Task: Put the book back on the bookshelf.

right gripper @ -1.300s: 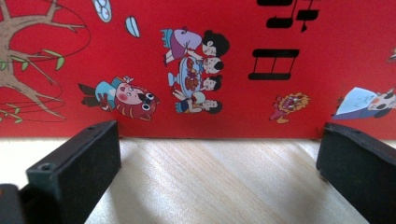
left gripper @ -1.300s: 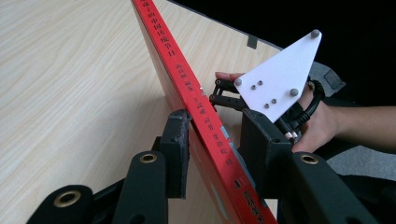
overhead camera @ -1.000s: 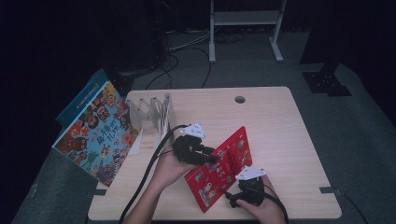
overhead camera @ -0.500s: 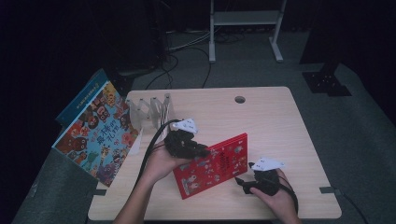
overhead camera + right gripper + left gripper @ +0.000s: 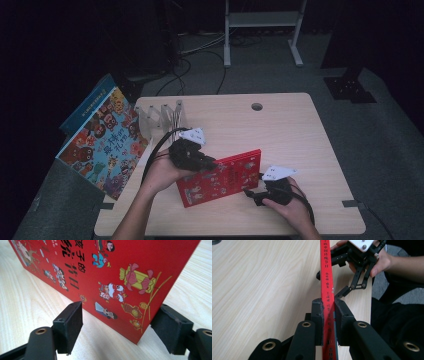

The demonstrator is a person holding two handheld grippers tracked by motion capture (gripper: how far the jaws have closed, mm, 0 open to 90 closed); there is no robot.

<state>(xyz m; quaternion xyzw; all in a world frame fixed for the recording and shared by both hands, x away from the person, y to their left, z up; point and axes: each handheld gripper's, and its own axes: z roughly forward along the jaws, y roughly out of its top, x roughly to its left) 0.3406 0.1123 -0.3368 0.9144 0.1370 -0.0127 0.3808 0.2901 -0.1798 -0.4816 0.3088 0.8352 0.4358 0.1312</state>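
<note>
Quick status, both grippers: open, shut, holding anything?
Left gripper: shut on the red book, clamping its spine.
Right gripper: open, jaws just been closing, not gripping the book's corner.

Book (image 5: 222,176) on table (image 5: 280,125), rack (image 5: 162,117) behind.

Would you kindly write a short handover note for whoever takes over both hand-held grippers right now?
Left hand-held gripper: shut on the spine of the red book, holding it tilted up on its edge on the table.
Right hand-held gripper: open, its jaws have just been closing; the book's lower corner sits between the pads, not pressed.
Things: clear book rack at the table's back left; large picture book leaning off the left edge.
Done: red book raised off its face.
Left: probably steady it with the right hand-held gripper and carry it to the rack; that is a guess.
</note>
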